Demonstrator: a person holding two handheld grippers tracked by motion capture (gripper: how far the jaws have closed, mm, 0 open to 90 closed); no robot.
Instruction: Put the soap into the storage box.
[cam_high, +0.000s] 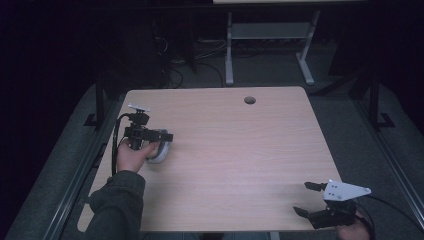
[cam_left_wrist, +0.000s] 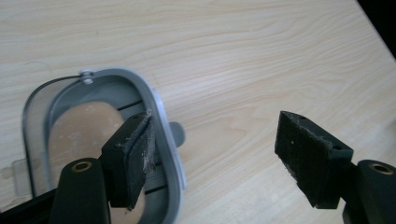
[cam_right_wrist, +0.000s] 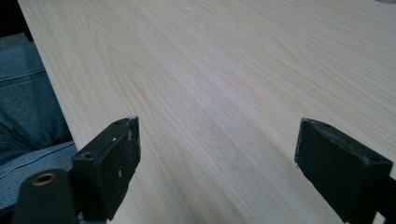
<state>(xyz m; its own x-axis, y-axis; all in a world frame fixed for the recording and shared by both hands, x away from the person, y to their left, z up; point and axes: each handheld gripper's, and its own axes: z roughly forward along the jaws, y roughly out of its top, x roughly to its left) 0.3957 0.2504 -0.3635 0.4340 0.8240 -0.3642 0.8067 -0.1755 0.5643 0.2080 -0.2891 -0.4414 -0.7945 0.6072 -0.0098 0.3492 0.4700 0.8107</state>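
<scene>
- Resting flat on the table (cam_high: 240, 150), a grey oval container (cam_left_wrist: 159, 116) with a clear lid lies just under the left gripper (cam_left_wrist: 215, 149).
- Left jaws are spread: 1 pad sits inside the rim, the other well clear of it, so nothing is pinched.
- Right gripper (cam_right_wrist: 215, 163) hovers with jaws wide apart, well away from the container.

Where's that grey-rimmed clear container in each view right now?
High view: the grey-rimmed container lies at the table's left side, against the left gripper.
Left gripper view: lower left, one jaw inside its rim.
Right gripper view: not in it.
Shared landmark: the light wooden table.
</scene>
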